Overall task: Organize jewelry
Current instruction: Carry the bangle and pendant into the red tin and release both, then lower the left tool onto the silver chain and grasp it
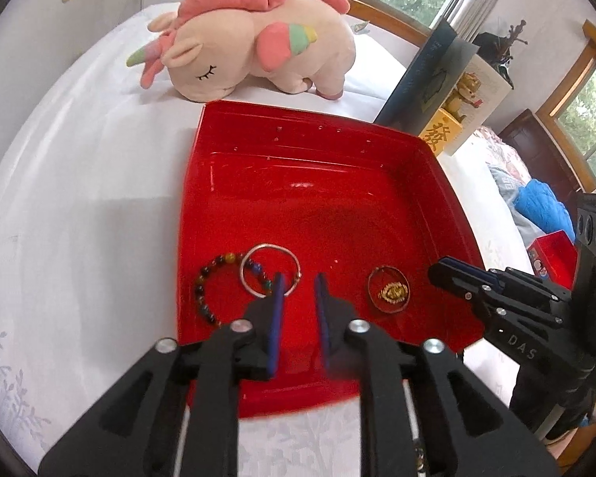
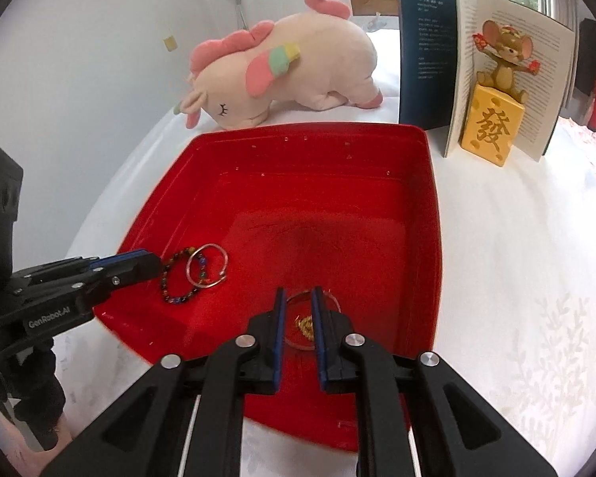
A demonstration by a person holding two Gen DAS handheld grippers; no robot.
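A red tray sits on a white cloth. At its near left lie a dark beaded bracelet and a silver bangle that overlaps it. A clear round case with a gold pendant lies near right. My left gripper hangs over the bangle's right edge, jaws apart and gripping nothing. My right gripper hovers over the pendant case with a narrow gap. The case spreads past its right finger and is not pinched.
A pink unicorn plush lies behind the tray. An open book stands at the back right around a mouse figurine on a yellow block. A small red box sits off the cloth's right side.
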